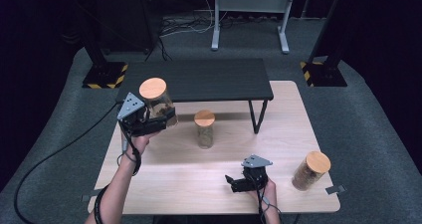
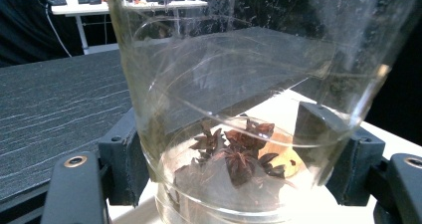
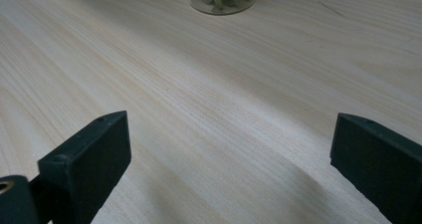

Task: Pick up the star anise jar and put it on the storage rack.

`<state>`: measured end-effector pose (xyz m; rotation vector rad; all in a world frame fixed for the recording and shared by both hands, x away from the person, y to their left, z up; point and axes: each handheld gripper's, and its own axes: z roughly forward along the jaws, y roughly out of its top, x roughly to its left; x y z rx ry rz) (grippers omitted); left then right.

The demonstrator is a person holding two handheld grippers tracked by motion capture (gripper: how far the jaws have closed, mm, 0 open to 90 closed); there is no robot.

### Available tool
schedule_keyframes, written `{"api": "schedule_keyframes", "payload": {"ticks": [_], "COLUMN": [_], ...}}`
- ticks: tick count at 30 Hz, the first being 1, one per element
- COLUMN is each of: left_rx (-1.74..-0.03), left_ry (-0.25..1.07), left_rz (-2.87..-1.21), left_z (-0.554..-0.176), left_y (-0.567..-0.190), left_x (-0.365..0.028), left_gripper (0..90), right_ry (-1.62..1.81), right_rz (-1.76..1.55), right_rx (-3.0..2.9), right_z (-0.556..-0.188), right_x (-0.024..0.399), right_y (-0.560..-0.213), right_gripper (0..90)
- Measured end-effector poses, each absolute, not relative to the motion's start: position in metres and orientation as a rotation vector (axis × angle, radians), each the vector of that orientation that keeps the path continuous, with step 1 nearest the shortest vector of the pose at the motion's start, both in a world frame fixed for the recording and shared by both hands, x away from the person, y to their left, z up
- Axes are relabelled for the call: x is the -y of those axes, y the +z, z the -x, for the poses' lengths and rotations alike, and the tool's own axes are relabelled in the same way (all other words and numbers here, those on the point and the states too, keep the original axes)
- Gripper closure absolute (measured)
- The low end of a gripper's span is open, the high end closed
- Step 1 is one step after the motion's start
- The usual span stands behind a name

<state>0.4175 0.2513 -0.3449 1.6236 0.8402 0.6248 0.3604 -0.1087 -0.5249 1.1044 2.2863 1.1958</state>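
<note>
While the left gripper point(image 1: 149, 118) squeezes the star anise jar point(image 1: 158, 102) tight on both sides near its bottom, the jar hangs in the air just in front of the black shelf point(image 1: 199, 79), at its left end. The jar stands almost straight up, cork lid on top. The shelf top lies just past it. The right gripper point(image 1: 238, 182) rests far from the shelf, wide apart and holding nothing.

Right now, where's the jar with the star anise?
In the high view the star anise jar is at the left, clamped in the left gripper and held up beside the black shelf's left front corner.
</note>
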Motion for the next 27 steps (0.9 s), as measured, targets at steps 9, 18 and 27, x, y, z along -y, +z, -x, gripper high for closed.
{"api": "schedule_keyframes", "payload": {"ticks": [9,18,27], "left_rx": [-0.836,-0.832,-0.818], "left_ry": [0.625,0.626,0.623], "left_rz": [-1.617,-1.621,-1.627], "left_z": [-0.418,-0.419,-0.42], "left_y": [-0.339,-0.334,-0.325], "left_x": [-0.253,-0.254,-0.253], "left_gripper": [24.8,24.8,24.8], "right_ry": [1.189,1.182,1.176], "right_rz": [-1.102,-1.1,-1.097], "right_rx": [-2.292,-2.289,-2.286], "right_z": [-0.361,-0.36,-0.36], "right_x": [0.108,0.108,0.107], "right_y": [-0.525,-0.525,-0.525], "right_gripper": [1.9,2.0,2.0]}}
